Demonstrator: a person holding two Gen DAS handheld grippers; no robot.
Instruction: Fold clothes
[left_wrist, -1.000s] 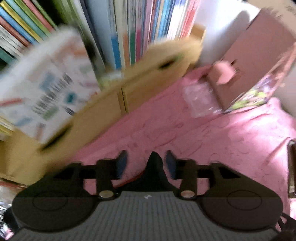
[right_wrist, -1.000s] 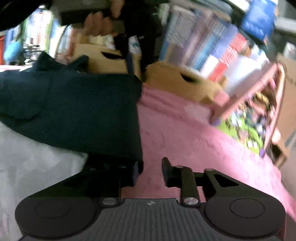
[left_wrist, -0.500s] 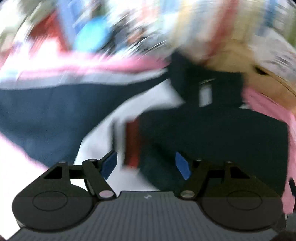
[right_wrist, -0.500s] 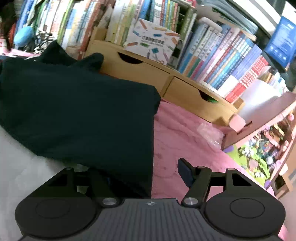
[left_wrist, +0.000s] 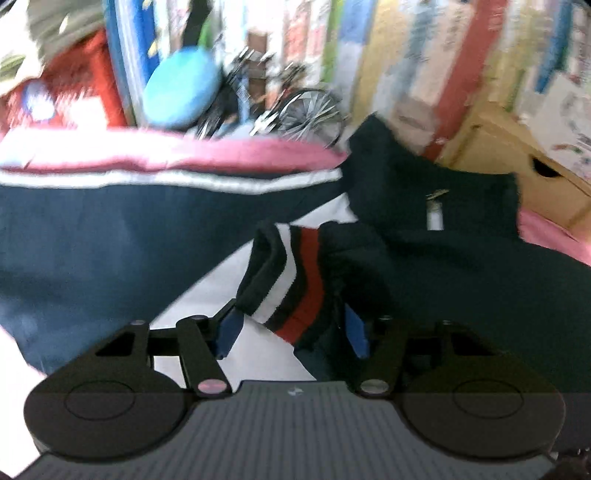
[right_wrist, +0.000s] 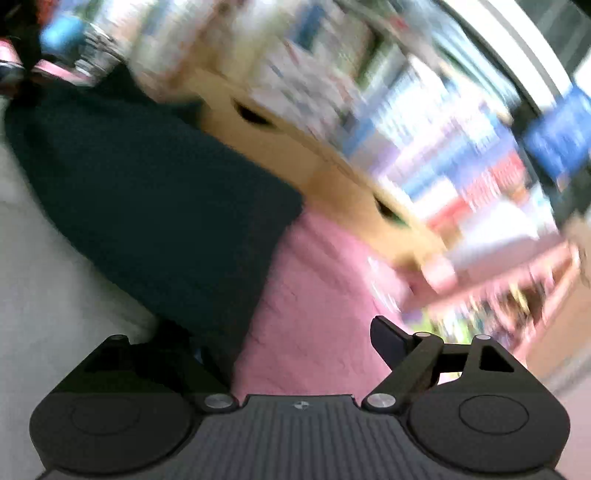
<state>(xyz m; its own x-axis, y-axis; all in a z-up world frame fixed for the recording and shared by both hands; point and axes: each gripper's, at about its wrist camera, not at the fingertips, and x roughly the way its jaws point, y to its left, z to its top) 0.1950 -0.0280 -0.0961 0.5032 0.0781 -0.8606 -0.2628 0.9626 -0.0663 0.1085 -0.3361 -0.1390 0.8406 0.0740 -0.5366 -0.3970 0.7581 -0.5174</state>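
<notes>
A dark navy garment (left_wrist: 461, 266) with white panels lies on the pink bedspread (left_wrist: 546, 232). Its striped cuff (left_wrist: 288, 280), navy, white and red, sits between the fingers of my left gripper (left_wrist: 291, 330), which is open around it. In the right wrist view the folded navy cloth (right_wrist: 155, 206) lies over a white part (right_wrist: 48, 295) of the garment. My right gripper (right_wrist: 291, 339) is open; its left finger is hidden under the cloth edge, its right finger (right_wrist: 388, 338) is over bare pink spread.
Wooden drawers (right_wrist: 332, 173) and a bookshelf (right_wrist: 424, 122) stand along the far edge. A model bicycle (left_wrist: 295, 107) and a blue round thing (left_wrist: 181, 88) are at the back left. A pink shelf with toys (right_wrist: 517, 291) is at the right.
My left gripper swung from the drawers over to the garment and now has the striped cuff between its open fingers. My right gripper opened wider and let the navy cloth lie.
</notes>
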